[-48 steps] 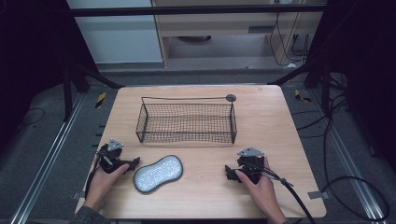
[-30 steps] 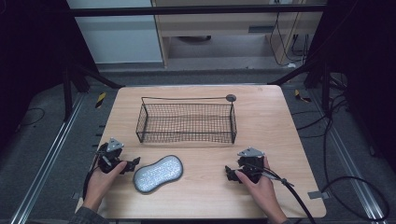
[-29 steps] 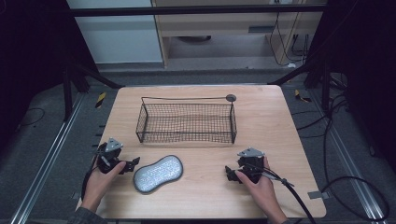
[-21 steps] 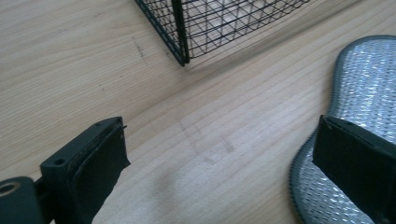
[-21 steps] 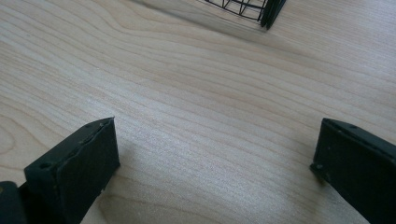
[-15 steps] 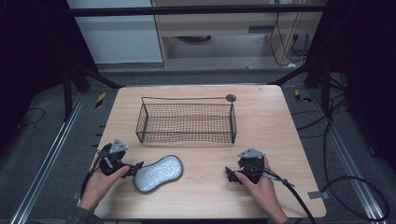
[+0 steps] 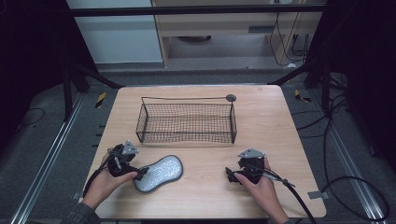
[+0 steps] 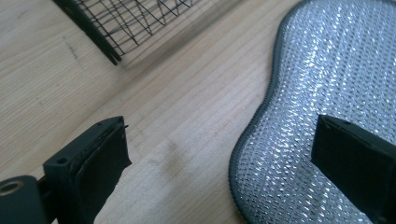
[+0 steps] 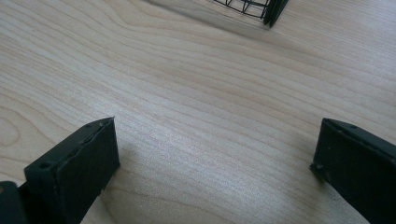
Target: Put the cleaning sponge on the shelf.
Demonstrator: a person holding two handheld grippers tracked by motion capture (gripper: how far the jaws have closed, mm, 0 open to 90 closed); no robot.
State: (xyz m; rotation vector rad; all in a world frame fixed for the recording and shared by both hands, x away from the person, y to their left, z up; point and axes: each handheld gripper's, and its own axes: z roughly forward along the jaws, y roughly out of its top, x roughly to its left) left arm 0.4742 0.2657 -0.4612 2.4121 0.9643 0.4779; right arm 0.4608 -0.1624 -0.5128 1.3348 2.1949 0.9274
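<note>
1. Sponge (image 7: pixel 158 172): flat on table (image 7: pixel 280 121), near front-left edge, in front of basket (image 7: pixel 187 122) & apart from it. Silver mesh face up.
2. L gripper (image 7: pixel 140 171): jaws spread wide, nothing held. In its own view one jaw sits over the sponge (image 8: pixel 327 84), the other over bare wood beside the sponge's edge. Can't tell if the jaw over the sponge touches it.
3. R gripper (image 7: pixel 229 173): jaws apart, empty, low over bare wood at front right, well away from sponge. Basket corner (image 9: pixel 273 11) shows ahead of it.
4. Basket: nothing visible inside.
5. Progress, my guess: early. Sponge not gripped or lifted yet.
6. Left, prob.: close L jaws on sponge edge, lift, carry to basket, drop in.
</note>
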